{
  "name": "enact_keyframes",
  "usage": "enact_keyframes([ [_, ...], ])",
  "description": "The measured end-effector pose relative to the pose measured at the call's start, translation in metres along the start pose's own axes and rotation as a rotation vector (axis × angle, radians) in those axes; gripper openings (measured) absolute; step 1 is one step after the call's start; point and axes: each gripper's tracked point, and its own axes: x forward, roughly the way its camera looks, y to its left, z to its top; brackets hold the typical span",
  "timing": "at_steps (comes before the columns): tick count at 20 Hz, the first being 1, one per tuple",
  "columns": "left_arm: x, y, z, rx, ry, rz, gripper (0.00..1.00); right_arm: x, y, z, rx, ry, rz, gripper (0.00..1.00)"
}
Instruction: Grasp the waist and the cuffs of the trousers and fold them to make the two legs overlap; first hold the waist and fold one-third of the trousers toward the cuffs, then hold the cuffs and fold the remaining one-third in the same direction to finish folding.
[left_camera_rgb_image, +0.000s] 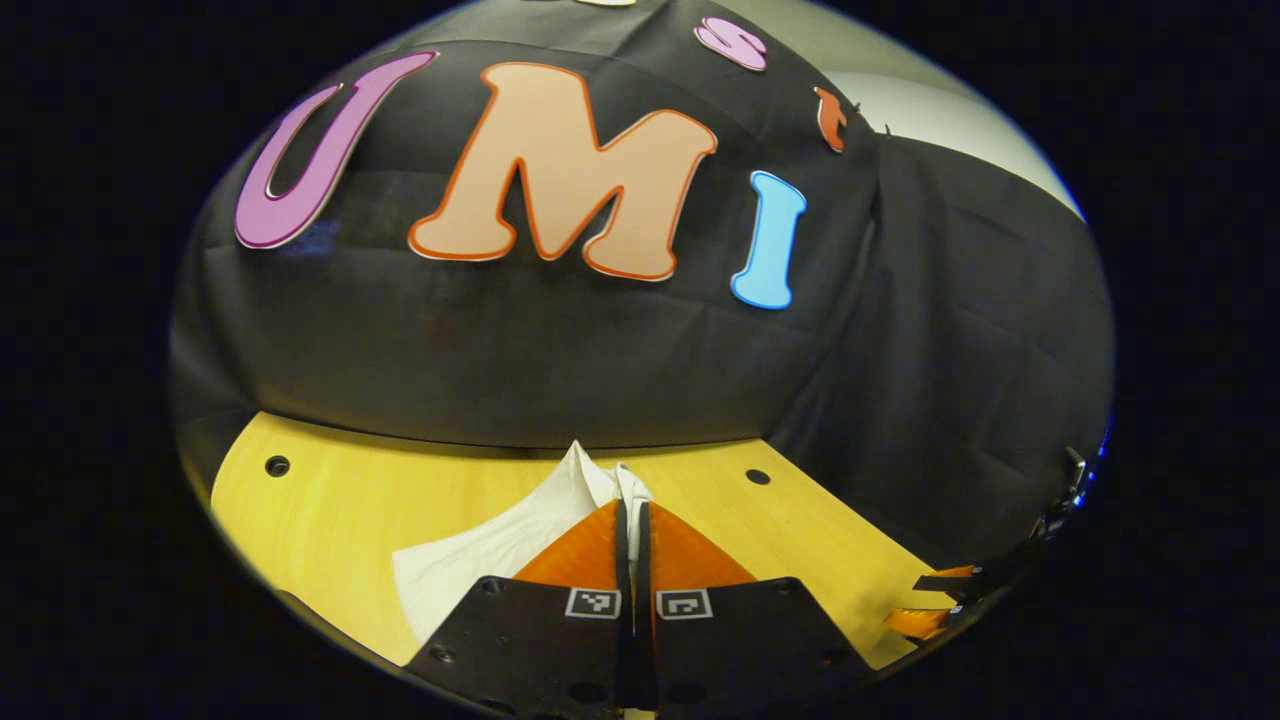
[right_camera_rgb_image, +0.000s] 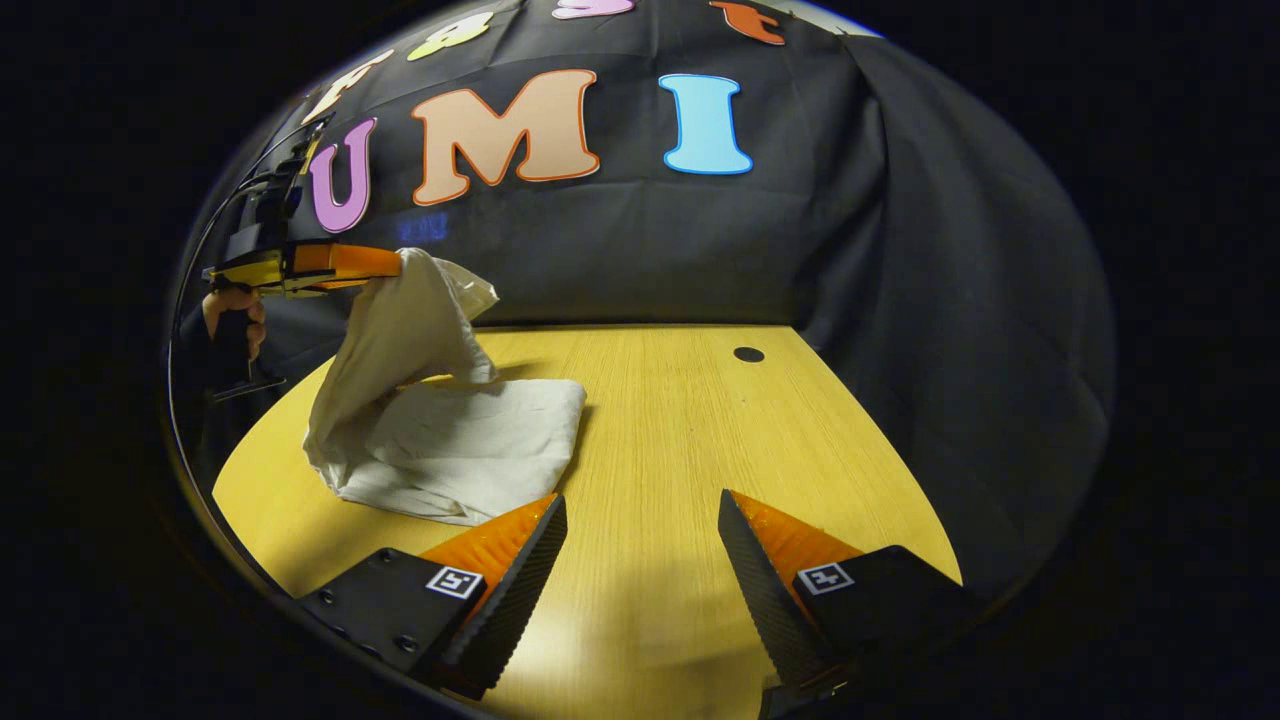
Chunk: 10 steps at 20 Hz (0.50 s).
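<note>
The white trousers (right_camera_rgb_image: 450, 440) lie partly folded on the yellow wooden table (right_camera_rgb_image: 660, 420), at its left side in the right gripper view. One end of them is lifted off the table, pinched by my left gripper (right_camera_rgb_image: 385, 262), which a hand holds up at the far left. In the left gripper view my left gripper (left_camera_rgb_image: 632, 520) is shut on that white cloth (left_camera_rgb_image: 560, 510), which pokes out past the fingertips and hangs down to the left. My right gripper (right_camera_rgb_image: 640, 525) stands open low over the table, just right of the trousers, with nothing between its fingers.
The black cloth wall stands close behind the table and wraps round its right side. The tabletop has small round holes (right_camera_rgb_image: 748, 354) near the back edge. In the left gripper view the right gripper (left_camera_rgb_image: 960, 595) shows at the far right edge.
</note>
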Motion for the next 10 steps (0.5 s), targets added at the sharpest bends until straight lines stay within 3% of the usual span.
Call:
enact_keyframes([
  [10,0.002,-0.055,-0.113,0.001,0.187,-0.09,0.0,0.003,-0.013,-0.005,0.016,0.004,0.02,0.98],
])
